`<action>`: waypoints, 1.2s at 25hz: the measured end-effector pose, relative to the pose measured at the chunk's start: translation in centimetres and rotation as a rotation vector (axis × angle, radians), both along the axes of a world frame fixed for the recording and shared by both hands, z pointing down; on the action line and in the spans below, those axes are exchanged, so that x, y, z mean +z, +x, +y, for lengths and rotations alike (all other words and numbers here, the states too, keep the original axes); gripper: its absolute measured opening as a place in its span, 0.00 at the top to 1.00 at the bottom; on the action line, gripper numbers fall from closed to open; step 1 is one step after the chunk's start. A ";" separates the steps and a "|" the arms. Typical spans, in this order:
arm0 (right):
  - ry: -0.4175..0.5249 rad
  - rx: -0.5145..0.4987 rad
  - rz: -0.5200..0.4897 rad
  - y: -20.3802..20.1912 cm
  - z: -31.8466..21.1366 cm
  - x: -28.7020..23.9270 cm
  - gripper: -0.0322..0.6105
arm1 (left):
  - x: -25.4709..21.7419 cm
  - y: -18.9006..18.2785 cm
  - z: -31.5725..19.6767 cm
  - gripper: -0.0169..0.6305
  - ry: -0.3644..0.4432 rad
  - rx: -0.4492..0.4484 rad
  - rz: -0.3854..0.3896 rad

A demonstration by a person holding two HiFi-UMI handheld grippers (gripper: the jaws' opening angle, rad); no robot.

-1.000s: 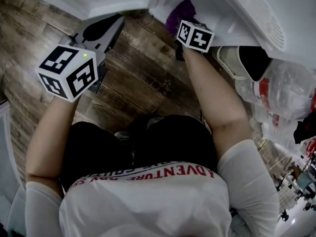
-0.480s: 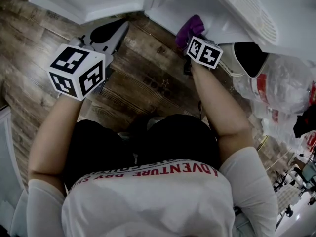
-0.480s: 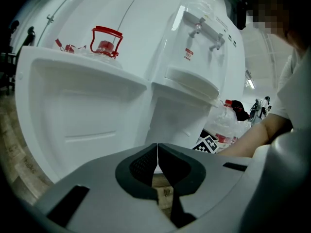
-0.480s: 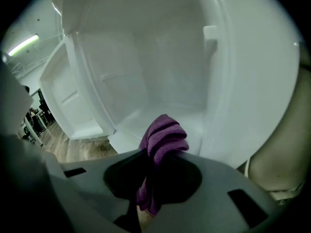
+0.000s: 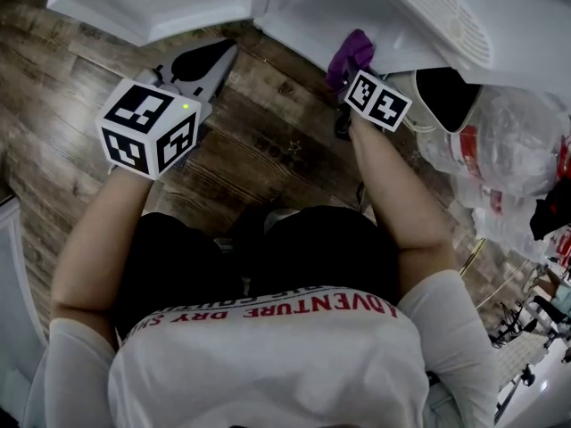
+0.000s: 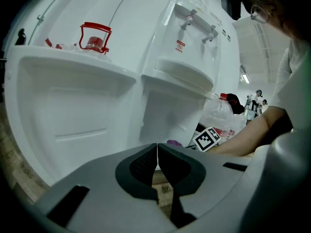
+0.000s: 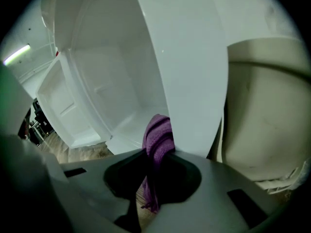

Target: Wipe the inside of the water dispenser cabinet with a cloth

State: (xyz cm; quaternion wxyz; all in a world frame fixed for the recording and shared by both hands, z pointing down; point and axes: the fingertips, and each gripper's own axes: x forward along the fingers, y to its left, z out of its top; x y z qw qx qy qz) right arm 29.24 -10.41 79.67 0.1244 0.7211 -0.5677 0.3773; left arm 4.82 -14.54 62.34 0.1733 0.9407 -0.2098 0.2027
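A purple cloth [image 5: 350, 55] [image 7: 158, 139] is pinched in my right gripper [image 5: 352, 65] [image 7: 154, 154], which is shut on it. The cloth's free end rests at the lower front edge of the white water dispenser cabinet [image 5: 321, 7] [image 7: 116, 81], whose inside is open in the right gripper view. The cabinet door [image 5: 161, 3] [image 6: 68, 106] hangs open to the left. My left gripper [image 5: 203, 65] [image 6: 157, 161] is shut with nothing in it, over the wooden floor [image 5: 259, 141] in front of the door. The left gripper view also catches the cloth [image 6: 174, 142].
A beige bin [image 5: 442, 101] [image 7: 267, 115] stands right of the cabinet. Clear plastic bags [image 5: 513, 163] lie further right. The dispenser's taps [image 6: 199, 25] and drip tray [image 6: 182, 74] are above the cabinet. A red-topped jar [image 6: 95, 37] sits on the open door's top.
My right gripper with the cloth has moved right and a little outward along the cabinet's front edge. My left gripper has drifted slightly right.
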 end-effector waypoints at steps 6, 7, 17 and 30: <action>0.049 0.024 -0.039 0.3 0.3 -2.4 0.85 | 0.1 0.5 0.5 0.93 0.002 0.019 -0.006; 0.059 0.023 -0.040 0.3 0.3 -2.9 0.85 | 0.0 0.5 0.6 0.93 0.005 0.021 -0.005; 0.202 0.015 -0.093 0.1 1.1 -9.9 0.85 | -0.5 0.3 0.3 0.93 0.004 0.006 0.022; 0.363 0.055 -0.171 0.4 0.6 -17.1 0.85 | -0.2 0.2 0.2 0.93 -0.008 0.009 0.024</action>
